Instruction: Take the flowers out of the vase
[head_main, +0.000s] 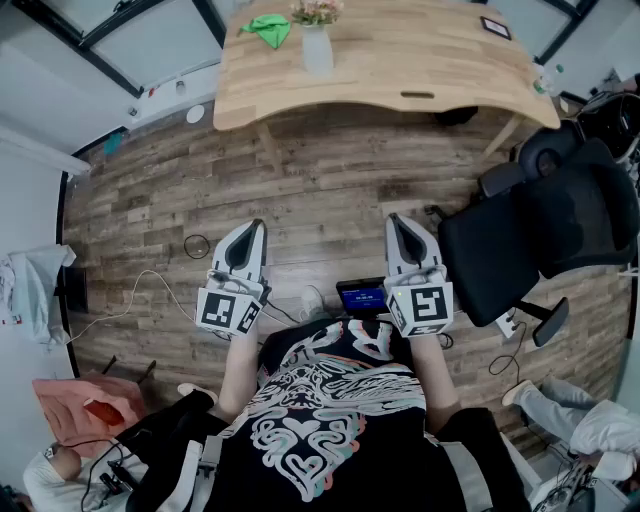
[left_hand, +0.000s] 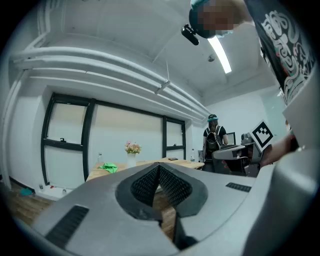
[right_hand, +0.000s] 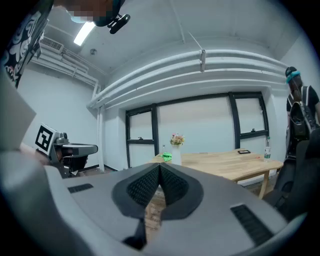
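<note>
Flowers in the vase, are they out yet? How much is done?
Nothing is done yet: the flowers stand in the white vase on the wooden table, far across the floor. In hand: nothing, the left gripper and right gripper are both shut and empty. Left to do: get to the table, grip the flowers, lift them out.

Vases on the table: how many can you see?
1. The vase, flowers in it, stands near the far edge of the table, just right of the green cloth in the head view. No other shows.
</note>
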